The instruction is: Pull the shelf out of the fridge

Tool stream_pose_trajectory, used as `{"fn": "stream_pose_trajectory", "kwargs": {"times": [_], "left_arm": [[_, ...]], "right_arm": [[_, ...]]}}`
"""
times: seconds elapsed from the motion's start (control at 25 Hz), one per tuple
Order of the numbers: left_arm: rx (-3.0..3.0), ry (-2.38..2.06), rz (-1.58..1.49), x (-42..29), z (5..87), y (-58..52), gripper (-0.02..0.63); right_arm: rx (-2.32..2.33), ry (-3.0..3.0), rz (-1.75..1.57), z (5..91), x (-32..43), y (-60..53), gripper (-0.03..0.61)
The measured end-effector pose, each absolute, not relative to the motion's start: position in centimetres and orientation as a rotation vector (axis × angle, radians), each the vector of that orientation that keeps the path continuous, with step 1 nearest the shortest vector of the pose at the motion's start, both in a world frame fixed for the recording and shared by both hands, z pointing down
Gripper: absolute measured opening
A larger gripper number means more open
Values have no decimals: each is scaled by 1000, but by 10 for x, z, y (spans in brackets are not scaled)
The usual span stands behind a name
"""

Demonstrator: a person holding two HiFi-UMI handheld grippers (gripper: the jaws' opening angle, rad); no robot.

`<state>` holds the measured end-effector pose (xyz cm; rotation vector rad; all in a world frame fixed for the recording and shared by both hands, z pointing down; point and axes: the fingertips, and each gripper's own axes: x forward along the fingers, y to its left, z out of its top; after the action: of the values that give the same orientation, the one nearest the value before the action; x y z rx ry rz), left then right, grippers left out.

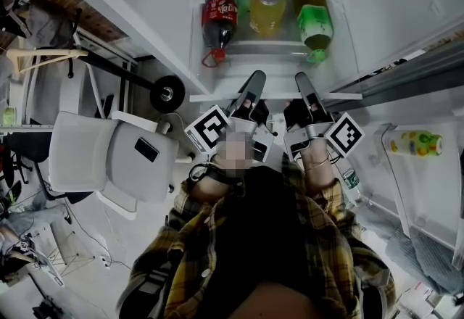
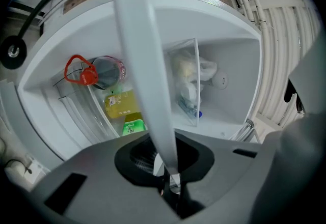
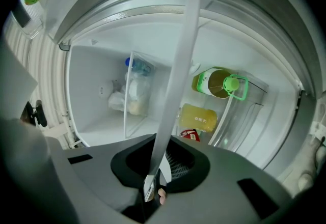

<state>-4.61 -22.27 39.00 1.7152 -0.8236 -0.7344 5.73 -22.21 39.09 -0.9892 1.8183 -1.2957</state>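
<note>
Left tool (image 2: 170, 179) and right tool (image 3: 153, 187) pinching shelf (image 2: 137, 39) edge, bottles (image 3: 199, 117) partly hidden behind it

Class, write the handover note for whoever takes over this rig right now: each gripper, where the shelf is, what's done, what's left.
Left gripper: jaws shut on the front edge of the shelf, left of centre.
Right gripper: jaws shut on the same edge, right of centre.
Shelf: in the open fridge, not yet clear of it.
Done: both grips taken.
Left: pull the shelf out, probably with both hands moving evenly, until it comes free.
</note>
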Motion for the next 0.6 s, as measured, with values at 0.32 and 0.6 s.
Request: {"fn": "stream_pose_trajectory", "kwargs": {"times": [0.32,0.6], "left_arm": [[1740,-816,-723,-47,391,-223,38],[1701,-798,-750,-49,391,-224,38]], "right_arm": [[-1005,1821,-1287,391,57,-222,41],[-1005,1828,-1291,391,54,-223,41]]}}
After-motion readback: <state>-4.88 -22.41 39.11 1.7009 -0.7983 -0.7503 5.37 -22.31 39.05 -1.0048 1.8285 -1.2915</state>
